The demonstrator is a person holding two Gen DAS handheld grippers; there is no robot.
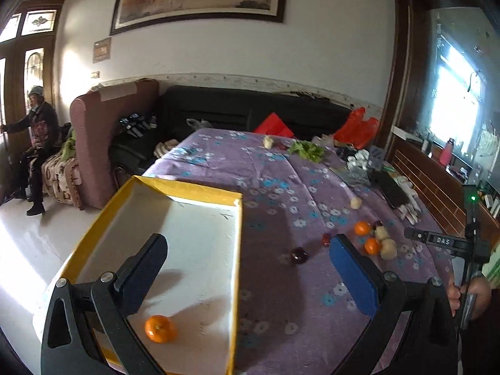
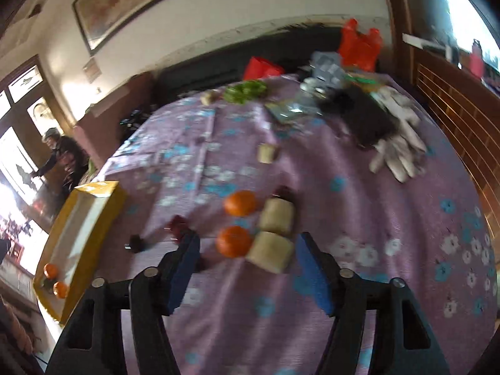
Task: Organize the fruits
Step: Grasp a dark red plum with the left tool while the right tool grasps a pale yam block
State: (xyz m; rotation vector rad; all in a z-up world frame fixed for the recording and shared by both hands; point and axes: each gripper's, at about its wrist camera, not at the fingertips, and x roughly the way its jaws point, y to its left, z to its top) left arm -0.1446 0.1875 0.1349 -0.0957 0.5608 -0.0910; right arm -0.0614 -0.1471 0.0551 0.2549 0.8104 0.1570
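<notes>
In the yellow box [image 1: 187, 187]: round orange tangerine [image 1: 160, 328] | left claw [image 1: 247, 265] wide | right claw [image 2: 248, 259] wide

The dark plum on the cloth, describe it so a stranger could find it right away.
Start at the yellow box on the purple cloth. Just right of its long side, alone on bare cloth, lies the plum. It is dark and glossy, unlike the oranges and pale chunks clustered farther right.

Right gripper [image 2: 248, 257] open above purple cloth [image 2: 359, 218], two oranges [image 2: 234, 241] and two pale chunks [image 2: 270, 251] between its fingers, dark fruit [image 2: 178, 223] left, yellow box [image 2: 90, 209] holding two oranges far left
</notes>
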